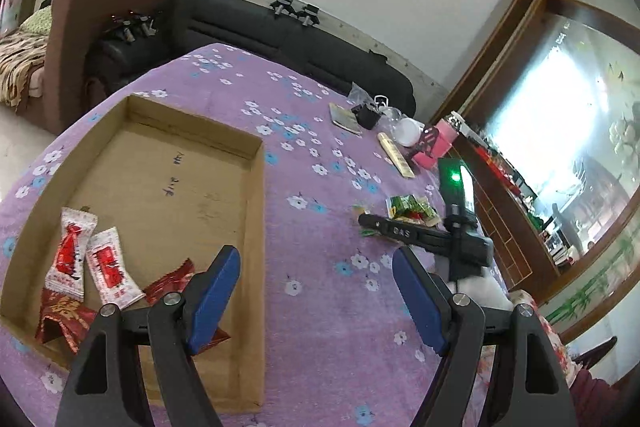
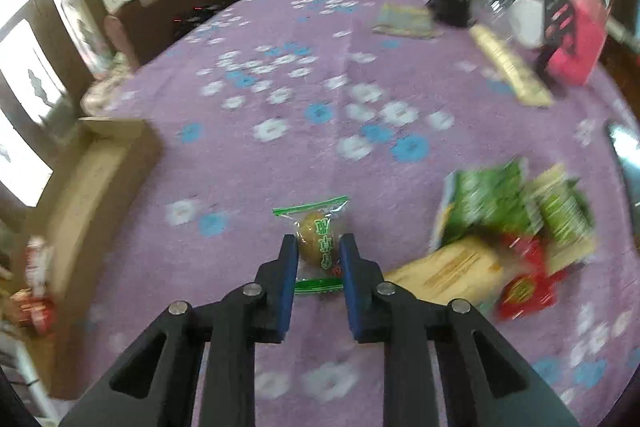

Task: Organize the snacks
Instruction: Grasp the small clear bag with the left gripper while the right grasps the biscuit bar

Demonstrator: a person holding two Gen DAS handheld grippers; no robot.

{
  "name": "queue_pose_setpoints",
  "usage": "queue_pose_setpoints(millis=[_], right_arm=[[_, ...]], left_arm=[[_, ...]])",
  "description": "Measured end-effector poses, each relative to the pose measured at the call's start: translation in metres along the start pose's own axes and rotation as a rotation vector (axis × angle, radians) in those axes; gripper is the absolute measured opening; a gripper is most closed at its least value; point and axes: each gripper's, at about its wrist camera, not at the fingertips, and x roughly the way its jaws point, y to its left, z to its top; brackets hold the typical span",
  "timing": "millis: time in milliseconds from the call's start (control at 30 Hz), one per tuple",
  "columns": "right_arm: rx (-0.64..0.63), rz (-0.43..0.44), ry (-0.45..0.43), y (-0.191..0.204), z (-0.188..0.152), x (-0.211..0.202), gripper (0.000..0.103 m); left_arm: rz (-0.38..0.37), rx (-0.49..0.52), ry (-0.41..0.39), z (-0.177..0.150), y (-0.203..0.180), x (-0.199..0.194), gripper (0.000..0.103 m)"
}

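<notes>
My right claw (image 2: 319, 247) is clenched on a small wrapped snack (image 2: 318, 243), a brownish round sweet in clear film with green sealed ends. The blue pads press its 2 sides, so its long axis, from green seal to green seal, runs forward along my fingers and not across them. From the right wrist view I judge it is clear of the purple cloth on the bench (image 2: 280, 87), though the blur leaves that unsure.

My left claw (image 1: 316, 291) is released and holds nothing, its pads spread wide over the near right part of the box (image 1: 256, 227) and the cloth beside it.

What the coming move turns on is where the box lies from the held snack: well off to the left. In the right wrist view its cardboard wall (image 2: 100, 163) sits at the far left, with open cloth between it and my claw. So I judge the carry goes leftward over that wall, and the right claw does it, since it already has the sweet.

In the left wrist view the box floor holds 2 white-and-red packets (image 1: 86, 259) and red packets (image 1: 60, 315) at its near left end; the far end is bare, with room for the sweet.

Several packs, green (image 2: 516, 203) and red (image 2: 524, 287) among them, lie just right of my right claw, not yet sorted.
</notes>
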Motion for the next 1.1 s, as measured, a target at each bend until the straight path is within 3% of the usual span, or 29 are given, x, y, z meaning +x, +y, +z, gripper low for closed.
queue_pose_setpoints(millis=[100,167,267,333,467,567,667,767,833,867,967,1100], right_arm=[[-0.02,0.193,0.058,0.014,-0.016,-0.014,0.007],[0.011,0.267,0.031,0.009,-0.024,-0.038,0.015],[0.116,0.207,-0.076,-0.024,-0.026,-0.069,0.035],[0.182,0.11,-0.122,-0.05,-0.026,-0.08,0.036],[0.353,0.088,-0.09,-0.085,-0.028,-0.067,0.036],[0.405,0.079,-0.095,-0.083,-0.018,-0.051,0.036],[0.385,0.011,-0.107,-0.072,-0.01,-0.037,0.036],[0.374,-0.033,-0.065,-0.066,-0.004,-0.012,0.037],[0.379,-0.067,-0.092,-0.068,0.0,-0.006,0.035],[0.387,-0.07,-0.099,-0.07,0.001,-0.006,0.024],[0.436,0.015,-0.11,-0.081,-0.004,-0.009,0.016],[0.401,0.061,-0.169,-0.078,-0.016,-0.031,0.009]], left_arm=[[-0.011,0.01,0.026,-0.002,-0.006,0.012,0.082],[-0.024,0.022,0.048,-0.005,-0.012,0.019,0.082],[-0.039,0.042,0.074,-0.01,-0.019,0.027,0.082],[-0.046,0.05,0.094,-0.013,-0.024,0.035,0.082],[-0.064,0.053,0.134,-0.019,-0.034,0.048,0.082],[-0.065,0.059,0.151,-0.02,-0.04,0.056,0.082],[-0.055,0.07,0.16,-0.021,-0.043,0.06,0.082],[-0.042,0.073,0.169,-0.02,-0.043,0.063,0.082],[-0.034,0.07,0.175,-0.019,-0.043,0.068,0.082],[-0.033,0.068,0.179,-0.018,-0.043,0.071,0.082],[-0.033,0.061,0.184,-0.014,-0.046,0.079,0.082],[-0.033,0.076,0.194,-0.005,-0.054,0.099,0.082]])
